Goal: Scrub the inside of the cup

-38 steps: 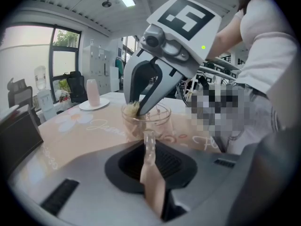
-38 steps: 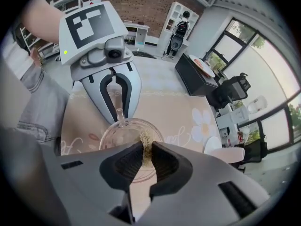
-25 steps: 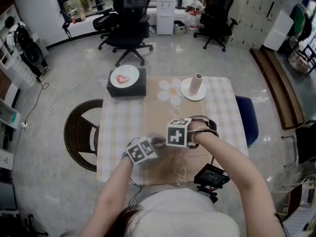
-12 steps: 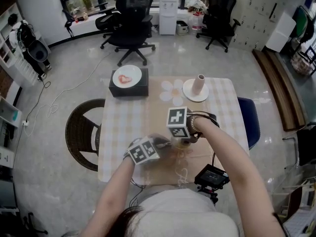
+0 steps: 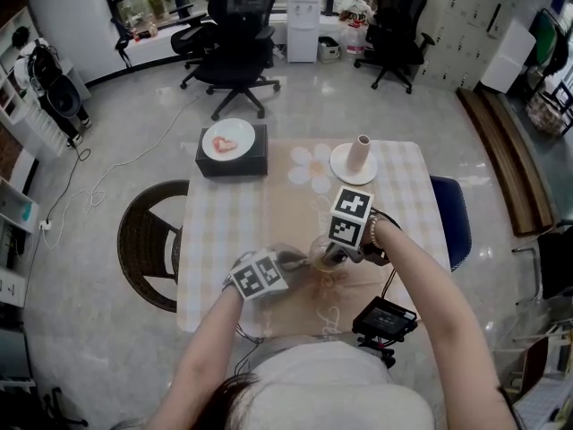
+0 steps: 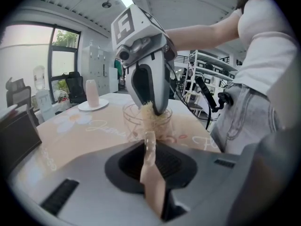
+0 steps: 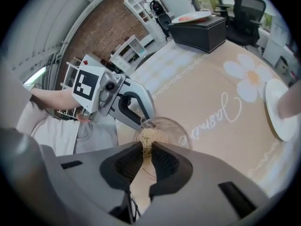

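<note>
A clear glass cup (image 5: 320, 253) stands on the table near its front edge. My left gripper (image 5: 292, 260) is shut on the cup's near rim; in the left gripper view its jaws (image 6: 149, 139) pinch the glass wall of the cup (image 6: 136, 121). My right gripper (image 5: 334, 254) points down into the cup from the right. It is shut on a straw-coloured fibre scrubber (image 7: 147, 138), which sits inside the cup (image 7: 174, 131). The scrubber (image 6: 148, 111) shows below the right gripper's fingers (image 6: 159, 98) in the left gripper view.
A black box (image 5: 231, 159) with a white plate on top sits at the table's back left. A white saucer (image 5: 353, 170) with a pale tube-shaped vase stands at the back right. A round wicker chair (image 5: 143, 240) is at the left, a blue seat (image 5: 449, 218) at the right.
My right gripper has shifted to the right and tilted, its marker cube now higher and further right. The left gripper and cup have stayed in place.
</note>
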{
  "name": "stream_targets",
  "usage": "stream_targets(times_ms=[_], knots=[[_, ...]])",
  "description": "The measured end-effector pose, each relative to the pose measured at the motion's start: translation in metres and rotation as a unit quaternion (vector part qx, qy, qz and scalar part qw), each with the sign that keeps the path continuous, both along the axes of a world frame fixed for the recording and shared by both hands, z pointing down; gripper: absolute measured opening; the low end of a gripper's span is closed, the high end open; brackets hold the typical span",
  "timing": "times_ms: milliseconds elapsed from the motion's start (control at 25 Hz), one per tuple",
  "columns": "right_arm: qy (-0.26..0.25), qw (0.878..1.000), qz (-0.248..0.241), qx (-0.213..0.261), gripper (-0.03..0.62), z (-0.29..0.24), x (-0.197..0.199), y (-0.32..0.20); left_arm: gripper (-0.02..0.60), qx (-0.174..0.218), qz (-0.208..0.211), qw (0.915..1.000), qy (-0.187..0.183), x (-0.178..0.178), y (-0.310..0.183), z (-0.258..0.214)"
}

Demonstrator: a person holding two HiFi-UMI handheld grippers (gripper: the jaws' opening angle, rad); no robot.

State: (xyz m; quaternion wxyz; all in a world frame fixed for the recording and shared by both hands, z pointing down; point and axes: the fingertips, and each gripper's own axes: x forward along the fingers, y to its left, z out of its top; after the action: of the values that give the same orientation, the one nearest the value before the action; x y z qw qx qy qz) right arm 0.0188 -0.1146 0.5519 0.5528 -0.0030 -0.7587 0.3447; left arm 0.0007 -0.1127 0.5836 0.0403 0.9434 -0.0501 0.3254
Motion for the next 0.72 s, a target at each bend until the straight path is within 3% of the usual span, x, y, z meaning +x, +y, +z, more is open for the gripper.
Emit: stream_targets(times_ms=[160,360,480,600,720], knots=[[-0.014,0.997,0.041,0.066,0.057,0.002,0.002,-0.008,0.051,0.0,0.0,1.0,-0.001,0.001,0.0,0.002],[-0.001,0.983,0.062,0.175,0.057,0.0,0.008,-0.016,0.051,0.001,-0.001,1.0,-0.003,0.0,0.001,0.0],[0.02,0.966,0.037,0.254,0.057,0.0,0.012,-0.023,0.051,0.003,-0.002,1.0,-0.004,0.001,0.0,0.0],[0.038,0.944,-0.02,0.326,0.057,0.002,0.009,-0.028,0.051,0.003,-0.001,1.0,-0.006,0.001,-0.001,0.001],[0.042,0.943,-0.053,0.327,0.057,0.005,0.007,-0.022,0.051,0.001,-0.002,1.0,-0.006,0.001,0.0,0.0]])
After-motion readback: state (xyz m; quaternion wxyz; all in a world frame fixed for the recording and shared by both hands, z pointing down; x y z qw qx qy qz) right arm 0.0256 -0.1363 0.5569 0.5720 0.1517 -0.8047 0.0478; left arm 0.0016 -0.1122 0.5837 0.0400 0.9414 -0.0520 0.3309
